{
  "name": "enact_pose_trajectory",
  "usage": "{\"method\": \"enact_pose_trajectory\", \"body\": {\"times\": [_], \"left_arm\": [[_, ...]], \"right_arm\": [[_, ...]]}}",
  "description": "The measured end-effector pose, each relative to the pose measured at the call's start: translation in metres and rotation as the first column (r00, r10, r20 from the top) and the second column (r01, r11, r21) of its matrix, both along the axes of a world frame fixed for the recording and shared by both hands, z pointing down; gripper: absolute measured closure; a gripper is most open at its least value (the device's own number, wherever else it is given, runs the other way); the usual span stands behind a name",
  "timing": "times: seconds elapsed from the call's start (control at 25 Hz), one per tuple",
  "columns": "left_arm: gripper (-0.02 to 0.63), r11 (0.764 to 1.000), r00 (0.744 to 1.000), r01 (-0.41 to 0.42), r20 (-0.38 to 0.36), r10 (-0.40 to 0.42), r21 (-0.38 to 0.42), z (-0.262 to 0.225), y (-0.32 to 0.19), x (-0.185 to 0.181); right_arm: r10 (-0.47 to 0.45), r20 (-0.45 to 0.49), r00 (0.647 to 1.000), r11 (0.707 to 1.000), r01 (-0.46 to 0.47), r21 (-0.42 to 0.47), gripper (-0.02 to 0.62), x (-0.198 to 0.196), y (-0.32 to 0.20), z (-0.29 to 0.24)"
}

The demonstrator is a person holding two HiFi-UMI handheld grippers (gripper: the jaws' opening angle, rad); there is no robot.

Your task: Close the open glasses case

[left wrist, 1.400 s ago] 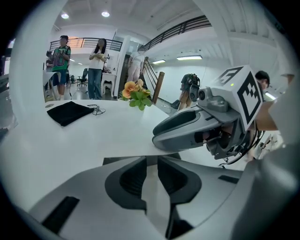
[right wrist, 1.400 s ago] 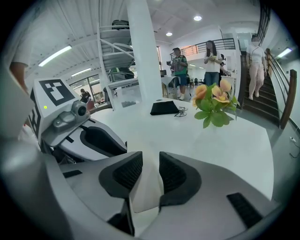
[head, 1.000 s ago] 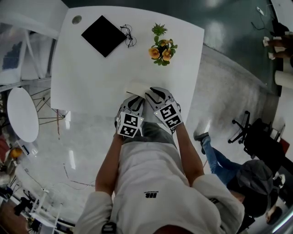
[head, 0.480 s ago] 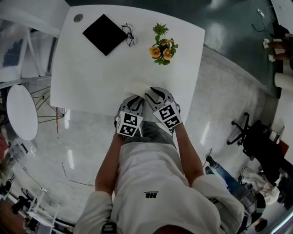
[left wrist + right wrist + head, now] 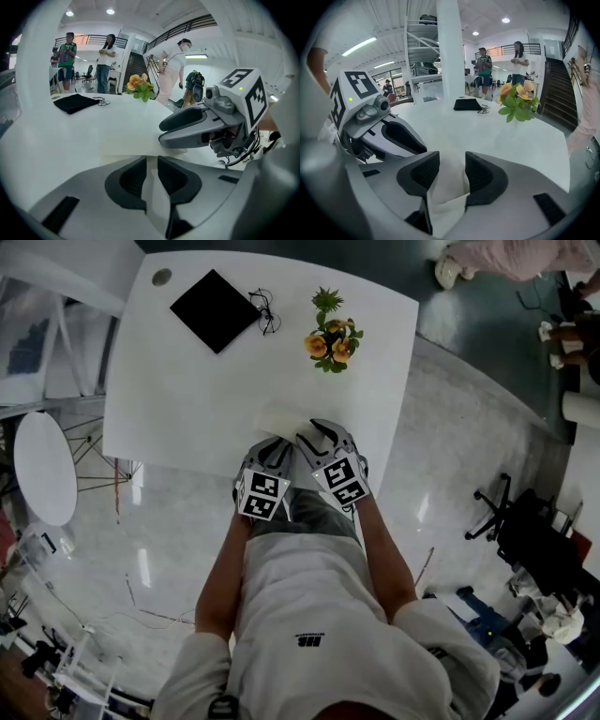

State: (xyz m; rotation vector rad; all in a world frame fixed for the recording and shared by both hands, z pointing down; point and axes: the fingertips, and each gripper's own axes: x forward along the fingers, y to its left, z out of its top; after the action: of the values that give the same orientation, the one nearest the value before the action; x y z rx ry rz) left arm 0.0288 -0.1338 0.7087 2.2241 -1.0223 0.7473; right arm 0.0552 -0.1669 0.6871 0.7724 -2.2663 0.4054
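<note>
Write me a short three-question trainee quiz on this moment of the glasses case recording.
1. True or false: the glasses lie inside the glasses case.
2. The flowers are: A) blue, B) orange, C) purple?
3. What is between the jaws of the left gripper?
Key: 1 false, they lie beside the black cloth; 2 B; 3 a thin white part of the glasses case.
</note>
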Motion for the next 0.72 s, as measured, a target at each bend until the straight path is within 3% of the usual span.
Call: {"method": "enact_pose_trajectory", "body": {"times": [0.44, 0.72], "left_arm": [[0.515, 0.999, 0.999, 0.032, 0.034, -0.032, 0.007, -0.003, 0.009, -0.005], [0.515, 0.996, 0.996, 0.068, 0.063, -0.071, 0.051, -0.019, 0.015, -0.014]], "right_arm": [[0.067, 0.019, 0.998, 0.998, -0.068, 0.008, 0.38, 0.006, 0.0, -0.001], [0.097, 0.046, 0.994, 0.994, -0.1, 0.053, 0.384, 0.013, 0.0, -0.01]]}}
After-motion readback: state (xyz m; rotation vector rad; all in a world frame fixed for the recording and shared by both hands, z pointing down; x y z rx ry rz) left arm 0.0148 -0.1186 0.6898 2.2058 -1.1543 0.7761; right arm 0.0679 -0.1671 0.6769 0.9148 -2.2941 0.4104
